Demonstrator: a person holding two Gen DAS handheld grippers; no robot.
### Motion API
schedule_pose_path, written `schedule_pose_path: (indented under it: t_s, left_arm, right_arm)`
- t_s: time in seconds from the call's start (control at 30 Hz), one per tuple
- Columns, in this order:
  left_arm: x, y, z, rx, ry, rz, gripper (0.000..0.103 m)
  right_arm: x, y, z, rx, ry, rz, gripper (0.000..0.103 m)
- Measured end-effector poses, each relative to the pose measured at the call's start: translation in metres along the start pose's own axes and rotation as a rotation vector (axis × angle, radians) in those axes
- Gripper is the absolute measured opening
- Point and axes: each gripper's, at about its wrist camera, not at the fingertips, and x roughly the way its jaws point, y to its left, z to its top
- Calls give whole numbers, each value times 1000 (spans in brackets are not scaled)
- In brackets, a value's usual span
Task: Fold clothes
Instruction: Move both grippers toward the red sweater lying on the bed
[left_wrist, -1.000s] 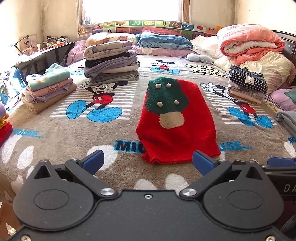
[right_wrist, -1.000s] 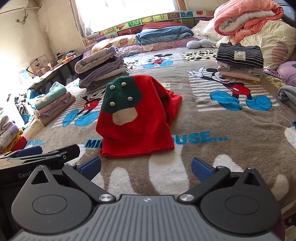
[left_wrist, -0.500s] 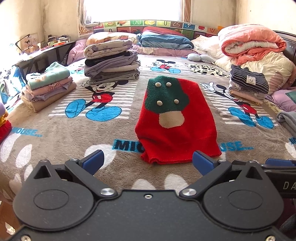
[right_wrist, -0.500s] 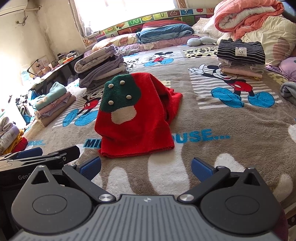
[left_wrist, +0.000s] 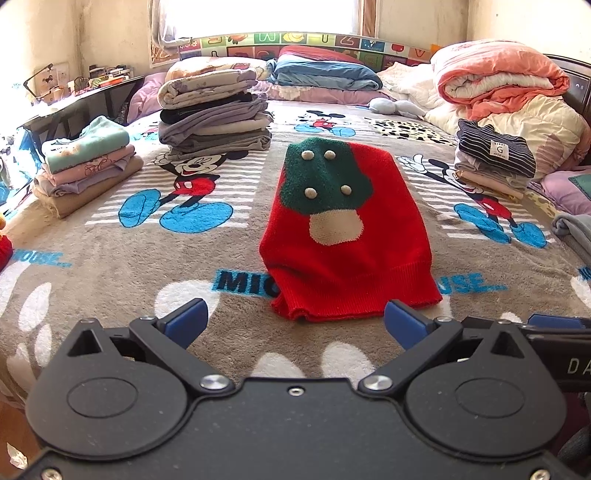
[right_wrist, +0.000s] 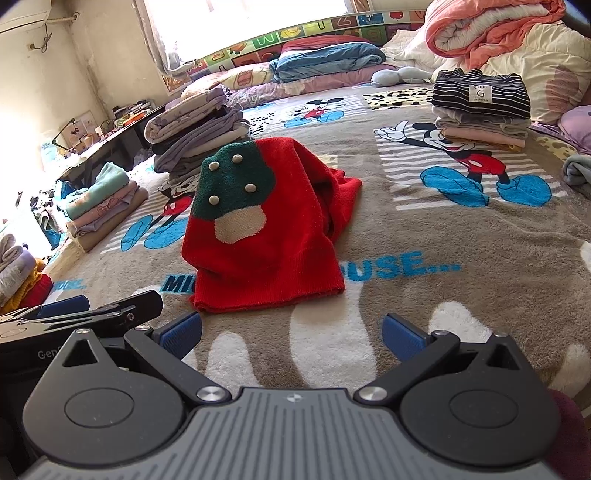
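Red sweater (left_wrist: 347, 236) (green mushroom patch) lies mid-blanket (left_wrist: 110, 266), hem near both grippers. Left gripper (left_wrist: 295, 323) wide, empty. Right gripper (right_wrist: 291, 334) wide, empty. Folded stacks (left_wrist: 214, 110) behind.

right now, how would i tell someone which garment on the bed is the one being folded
Start from the brown cartoon-mouse blanket that covers the bed, and look at its middle, between the tall folded stack and the pile topped by a striped garment. There lies the red sweater, spread out alone. Only it bears a green mushroom with pale bobbles.
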Motion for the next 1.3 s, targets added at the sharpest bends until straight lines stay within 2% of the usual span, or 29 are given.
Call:
schedule_pose_path:
  t_s: [0.87, 1.3]
  left_arm:
    - [8, -8, 0, 11, -39, 1, 103]
    - [30, -5, -5, -6, 22, -31, 103]
  right_arm:
    - [9, -14, 2, 26, -17, 27, 103]
    - [23, -20, -2, 24, -28, 68, 103]
